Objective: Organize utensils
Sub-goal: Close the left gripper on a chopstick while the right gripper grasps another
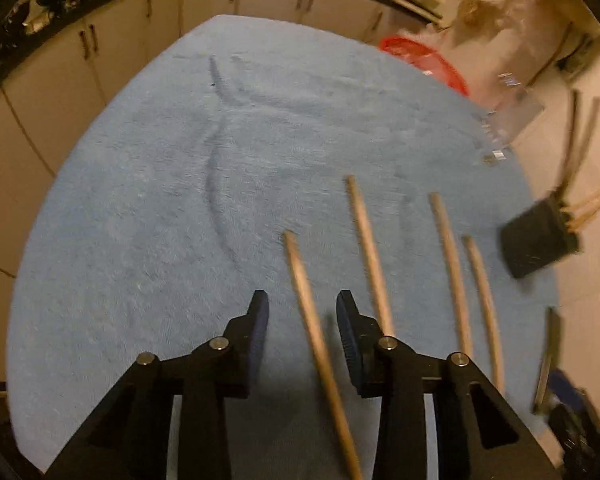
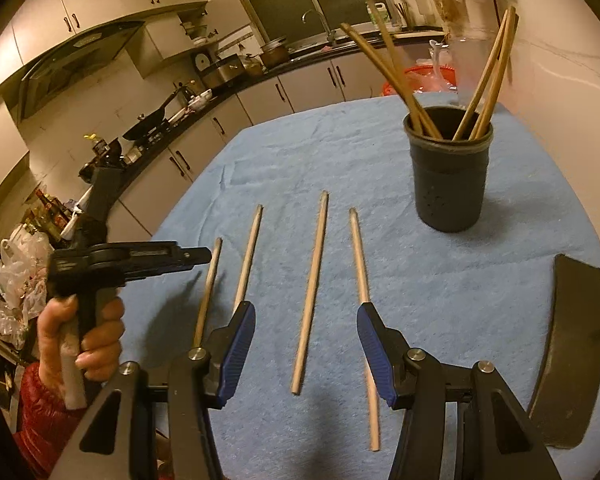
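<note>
While four chopsticks lie loose on the blue towel (image 2: pixel 440 280), you are at the pick-up step. Your left gripper (image 1: pixel 302 320), jaws parted and not yet clamped, straddles the leftmost chopstick (image 1: pixel 312 320). Squeeze, then carry it to the dark cup (image 2: pixel 448 176) at far right. Your right gripper (image 2: pixel 306 344) hovers released over the third chopstick (image 2: pixel 312 280).

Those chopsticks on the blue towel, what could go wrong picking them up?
The left gripper has the leftmost chopstick off-centre between its fingers; closing may flick it aside. The neighbouring chopsticks lie close, so fingers could nudge them. The dark cup already holds leaning chopsticks that could block another.
</note>
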### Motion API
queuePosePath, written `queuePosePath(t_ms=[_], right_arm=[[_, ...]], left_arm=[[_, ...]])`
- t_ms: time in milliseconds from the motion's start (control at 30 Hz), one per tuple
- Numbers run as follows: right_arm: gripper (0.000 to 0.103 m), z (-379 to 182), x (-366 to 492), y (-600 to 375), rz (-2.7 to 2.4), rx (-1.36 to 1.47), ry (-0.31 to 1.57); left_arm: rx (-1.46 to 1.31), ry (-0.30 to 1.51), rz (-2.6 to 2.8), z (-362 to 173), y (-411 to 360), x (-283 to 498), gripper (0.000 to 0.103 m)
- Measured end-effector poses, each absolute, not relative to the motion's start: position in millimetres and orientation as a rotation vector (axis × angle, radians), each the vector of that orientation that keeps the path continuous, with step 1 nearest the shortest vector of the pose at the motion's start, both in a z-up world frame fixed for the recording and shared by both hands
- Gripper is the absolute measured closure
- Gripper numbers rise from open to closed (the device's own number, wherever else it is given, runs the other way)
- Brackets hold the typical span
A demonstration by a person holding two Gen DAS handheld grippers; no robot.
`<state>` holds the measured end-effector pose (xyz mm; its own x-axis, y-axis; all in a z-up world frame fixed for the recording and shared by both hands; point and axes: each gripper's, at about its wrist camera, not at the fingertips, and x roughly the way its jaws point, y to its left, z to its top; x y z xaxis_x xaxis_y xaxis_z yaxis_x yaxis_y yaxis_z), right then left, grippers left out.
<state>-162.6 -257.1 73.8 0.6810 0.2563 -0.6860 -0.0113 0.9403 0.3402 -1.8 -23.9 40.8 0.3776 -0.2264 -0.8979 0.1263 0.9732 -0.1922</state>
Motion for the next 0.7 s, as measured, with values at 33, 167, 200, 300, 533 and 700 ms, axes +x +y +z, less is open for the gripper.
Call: queuePosePath(t_ms=[33,167,200,300,533,700], right_arm=[[0.047,75,-162,-258,0.154,0.318,0.811],[0.047,81,-157,-258,0.164,0.301,0.813],[0.047,84,-155,-257,0.168,0.294,0.814],[0.047,93,-141,-254,0.17,0.277,0.834],[0.053,90,-74,-246,0.166,0.301,0.985],[0.063,69,-9,-230,0.146,0.281,1.091]], left_arm=[[-0.08,1.175,-0.224,36,-27,1,0.083],[0.01,1.147,-0.196,31,-35,2,0.092],[0.017,1.142,-0.194,31,-35,1,0.093],[0.026,1.139,-0.175,32,-28,2,0.094],[-0.004,1.142,-0.23,33,5,4,0.094],[-0.017,1.129,-0.248,33,4,0,0.094]])
